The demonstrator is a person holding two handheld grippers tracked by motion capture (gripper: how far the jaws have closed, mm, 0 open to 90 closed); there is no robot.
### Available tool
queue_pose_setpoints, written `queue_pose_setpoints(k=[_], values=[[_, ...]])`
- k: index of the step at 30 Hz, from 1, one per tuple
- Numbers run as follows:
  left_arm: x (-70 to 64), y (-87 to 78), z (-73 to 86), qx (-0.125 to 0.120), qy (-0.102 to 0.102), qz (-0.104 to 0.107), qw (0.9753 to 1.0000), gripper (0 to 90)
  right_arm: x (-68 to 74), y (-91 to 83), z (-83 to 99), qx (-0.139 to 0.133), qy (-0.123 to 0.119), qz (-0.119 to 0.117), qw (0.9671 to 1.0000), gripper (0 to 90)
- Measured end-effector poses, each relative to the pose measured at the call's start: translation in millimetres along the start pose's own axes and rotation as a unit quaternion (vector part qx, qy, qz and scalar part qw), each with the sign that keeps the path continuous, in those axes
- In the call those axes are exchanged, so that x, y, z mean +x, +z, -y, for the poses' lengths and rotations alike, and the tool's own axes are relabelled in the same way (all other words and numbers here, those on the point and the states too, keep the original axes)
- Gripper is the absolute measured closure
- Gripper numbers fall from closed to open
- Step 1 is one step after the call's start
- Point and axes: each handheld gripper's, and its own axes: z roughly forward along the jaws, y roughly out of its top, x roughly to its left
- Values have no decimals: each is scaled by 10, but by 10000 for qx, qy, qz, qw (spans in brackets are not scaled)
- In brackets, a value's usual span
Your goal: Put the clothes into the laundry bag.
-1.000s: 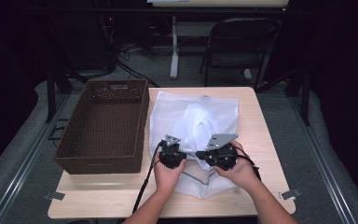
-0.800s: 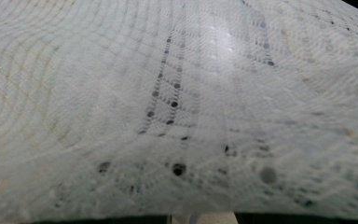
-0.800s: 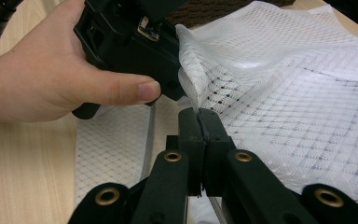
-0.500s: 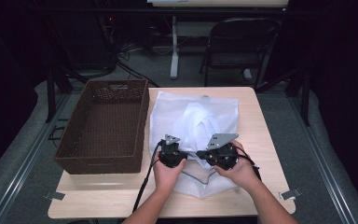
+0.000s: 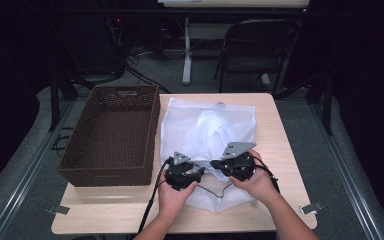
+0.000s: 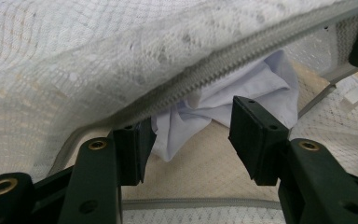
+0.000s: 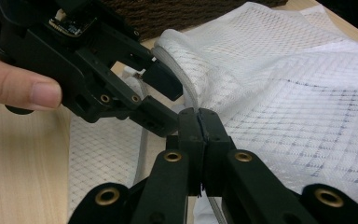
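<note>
Right gripper (image 7: 198, 122): jaws pressed together on the zipper edge (image 7: 186, 95) of the mesh laundry bag (image 5: 207, 132).
Left gripper (image 6: 191, 135): jaws apart at the bag's opening, white cloth (image 6: 242, 93) between them.
Bag place: flat on the table (image 5: 280, 150), just beside the brown basket (image 5: 112, 132).
Change: hands and bag look the same as half a second before.
Writing: none readable.
</note>
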Motion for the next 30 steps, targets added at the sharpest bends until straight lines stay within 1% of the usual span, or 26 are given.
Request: queue_pose_setpoints(k=[4, 6, 7, 9, 10, 12, 13, 15, 16, 17, 18, 19, 21, 22, 23, 25, 30], values=[[4, 28, 9, 4, -41, -44, 10000, 496, 2, -8, 1, -1, 6, 2, 10000, 892], [5, 54, 28, 30, -7, -147, 9999, 494, 0, -11, 1, 2, -10, -5, 10000, 892], [11, 63, 37, 52, -3, -165, 9999, 492, 0, -13, 2, 2, 0, -4, 10000, 892], [28, 101, 67, 81, -30, -214, 9997, 492, -2, -15, 3, 6, -7, -14, 10000, 892], [44, 122, 80, 135, -21, -252, 9996, 492, -1, -16, 4, 11, -8, -13, 10000, 892], [72, 179, 114, 184, -70, -292, 9994, 493, 0, -20, 5, 9, -5, -2, 10000, 892], [82, 195, 122, 179, -58, -301, 9994, 497, 1, -22, 5, 3, -10, -3, 10000, 892], [96, 235, 135, 177, -86, -307, 9993, 521, 3, -21, 5, 9, -7, -3, 10000, 892], [96, 244, 137, 146, -71, -320, 9994, 550, 4, -19, 6, 13, -10, -4, 10000, 892], [95, 251, 134, 119, -53, -347, 9993, 589, 6, -16, 7, 18, -5, -10, 10000, 892], [99, 257, 130, 114, -44, -332, 9994, 622, 6, -12, 9, 26, -5, -11, 10000, 892], [99, 270, 128, 81, -71, -313, 9995, 675, 5, -9, 10, 29, -2, -14, 10000, 892], [109, 287, 120, 101, -60, -265, 9996, 755, 7, -2, 12, 42, -15, -22, 10000, 892], [109, 297, 117, 124, -77, -210, 9997, 780, 10, 2, 12, 43, -17, -25, 10000, 892], [105, 313, 116, 88, -53, -216, 9997, 803, 12, 4, 12, 48, -20, -26, 10000, 892], [85, 332, 92, 113, 6, -216, 9997, 829, 15, 8, 13, 50, -17, -29, 10000, 892], [42, 365, -6, 6, -63, -145, 9999, 838, 20, 4, 13, 55, -21, -33, 10000, 892]])
